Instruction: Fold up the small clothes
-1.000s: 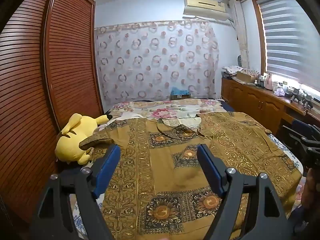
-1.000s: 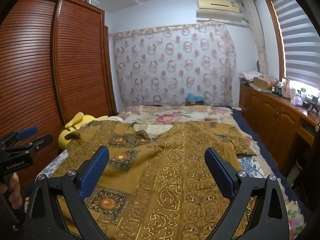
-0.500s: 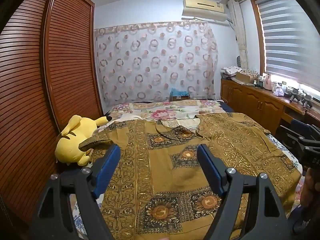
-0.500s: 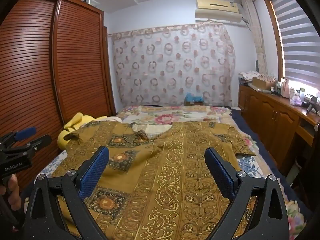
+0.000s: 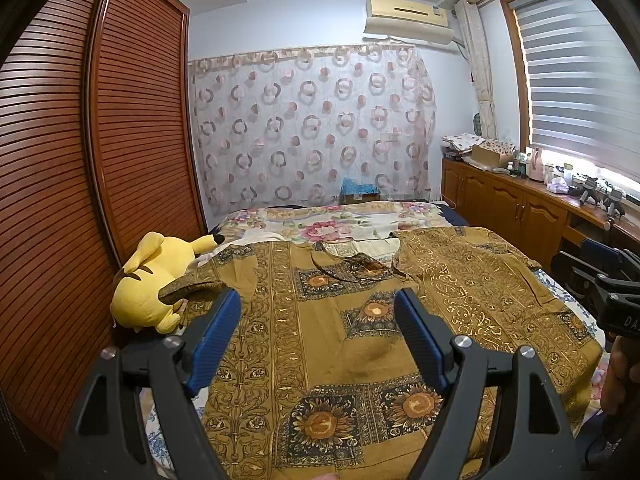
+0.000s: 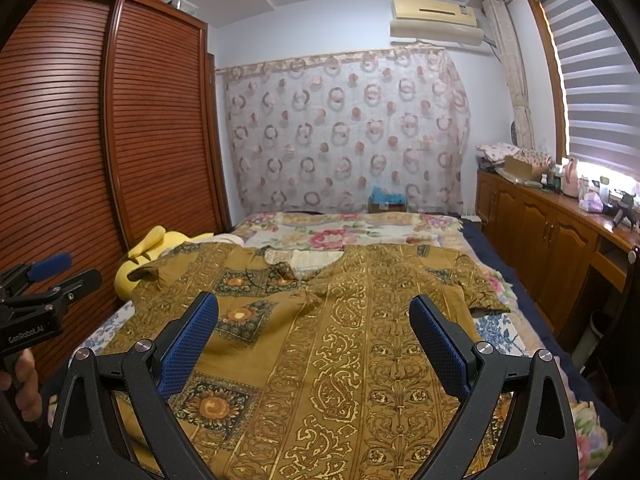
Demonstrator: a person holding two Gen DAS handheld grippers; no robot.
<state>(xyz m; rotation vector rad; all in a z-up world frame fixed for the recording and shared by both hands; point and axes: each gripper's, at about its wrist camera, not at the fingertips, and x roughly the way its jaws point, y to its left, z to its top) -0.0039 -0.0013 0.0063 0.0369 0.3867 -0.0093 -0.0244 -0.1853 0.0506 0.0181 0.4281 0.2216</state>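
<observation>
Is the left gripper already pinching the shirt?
No, the left gripper hangs with its jaws wide apart above the shirt, nothing between its pads.

Legible text: "GenRobot.AI" in white on left tongs (image 6: 44, 276) body, right wrist view. Partial "DA" on right tongs (image 5: 600, 264), left wrist view.

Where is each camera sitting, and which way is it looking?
Left wrist: sits on the left gripper, looking along its open fingers down the bed at the shirt; the right gripper and a hand show at the right edge.
Right wrist: sits on the right gripper, facing the same way; the left gripper shows at the left edge.
Both share the shirt, yellow plush toy and curtain.
</observation>
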